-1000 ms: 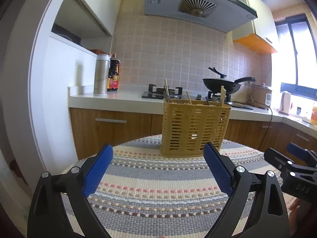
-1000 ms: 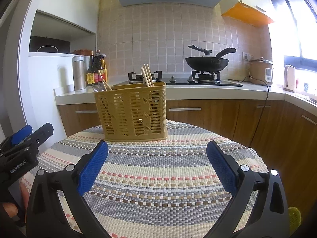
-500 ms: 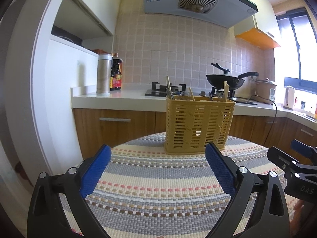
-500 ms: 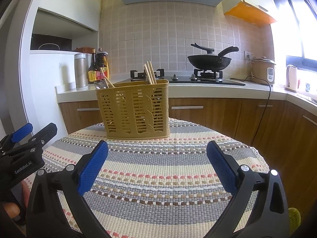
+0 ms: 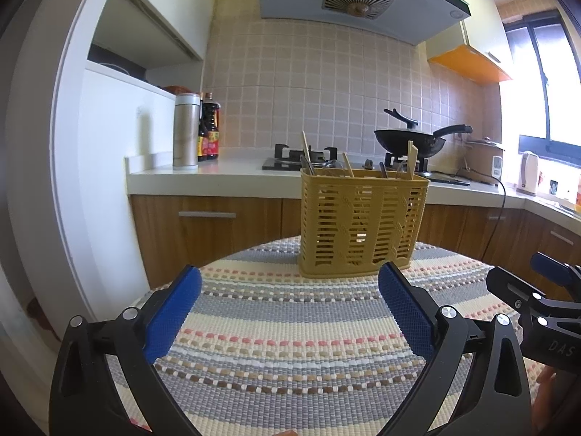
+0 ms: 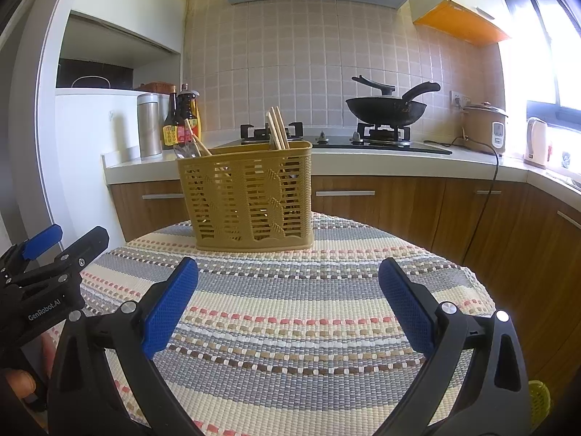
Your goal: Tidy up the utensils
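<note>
Left gripper [image 5: 288,303]: level, blue pads spread wide, holding nothing.
Right gripper [image 6: 288,299]: alongside, level, likewise spread wide and unladen.

A round counter [image 5: 290,345] is covered by a woven mat [image 6: 290,312] striped in grey, cream, pink and brown. One yellow slotted utensil basket [image 5: 361,223] stands upright on the mat at its far side. Chopsticks [image 6: 279,133] and dark utensil handles [image 5: 383,170] stick out of its top.
</note>
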Action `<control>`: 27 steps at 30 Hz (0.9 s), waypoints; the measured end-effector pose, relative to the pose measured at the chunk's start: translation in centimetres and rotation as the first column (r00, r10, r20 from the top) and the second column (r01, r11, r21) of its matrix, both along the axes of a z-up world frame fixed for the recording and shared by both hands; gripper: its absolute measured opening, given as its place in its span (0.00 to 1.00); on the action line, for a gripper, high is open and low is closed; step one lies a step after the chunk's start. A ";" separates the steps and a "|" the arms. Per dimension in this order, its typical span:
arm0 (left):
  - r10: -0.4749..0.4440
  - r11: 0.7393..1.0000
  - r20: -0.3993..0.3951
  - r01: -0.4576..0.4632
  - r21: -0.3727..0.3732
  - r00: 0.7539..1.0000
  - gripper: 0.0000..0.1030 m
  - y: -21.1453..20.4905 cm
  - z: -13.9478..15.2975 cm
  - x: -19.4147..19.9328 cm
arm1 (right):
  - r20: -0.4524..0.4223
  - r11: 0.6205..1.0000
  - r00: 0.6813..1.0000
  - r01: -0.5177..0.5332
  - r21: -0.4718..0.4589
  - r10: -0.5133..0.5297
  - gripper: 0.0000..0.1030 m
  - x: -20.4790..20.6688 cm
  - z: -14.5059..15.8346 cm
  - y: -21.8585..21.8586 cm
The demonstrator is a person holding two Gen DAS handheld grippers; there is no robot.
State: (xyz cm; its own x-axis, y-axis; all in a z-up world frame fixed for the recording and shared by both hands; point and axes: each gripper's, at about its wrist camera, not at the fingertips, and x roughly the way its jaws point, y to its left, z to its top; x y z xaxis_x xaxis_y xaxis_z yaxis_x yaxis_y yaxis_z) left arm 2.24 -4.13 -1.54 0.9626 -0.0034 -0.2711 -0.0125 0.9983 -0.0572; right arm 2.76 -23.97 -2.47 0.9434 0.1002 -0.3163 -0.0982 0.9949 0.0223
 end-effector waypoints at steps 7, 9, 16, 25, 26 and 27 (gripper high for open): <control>0.000 1.000 -0.004 0.000 0.001 1.000 0.92 0.0 -0.1 0.0 | 0.007 1.000 1.000 0.009 0.002 -0.009 0.92 -0.1 0.0 0.0; 0.000 1.000 -0.004 0.000 0.002 1.000 0.92 -0.1 -0.1 0.0 | 0.009 1.000 1.000 0.012 0.003 -0.012 0.92 -0.1 0.0 -0.1; -0.001 1.000 -0.007 0.001 0.001 1.000 0.92 -0.1 -0.2 0.1 | 0.004 1.000 1.000 0.011 0.003 -0.011 0.92 0.1 -0.1 0.0; -0.006 1.000 -0.013 0.006 0.002 1.000 0.92 -0.2 -0.3 0.2 | -0.008 1.000 1.000 0.007 0.003 -0.007 0.92 0.2 -0.2 0.0; -0.006 1.000 -0.014 0.006 0.002 1.000 0.92 -0.2 -0.3 0.1 | -0.008 1.000 1.000 0.006 0.003 -0.006 0.92 0.2 -0.3 0.0; -0.007 1.000 -0.014 0.007 0.002 1.000 0.92 -0.2 -0.3 0.2 | -0.009 1.000 1.000 0.006 0.003 -0.006 0.92 0.2 -0.3 0.0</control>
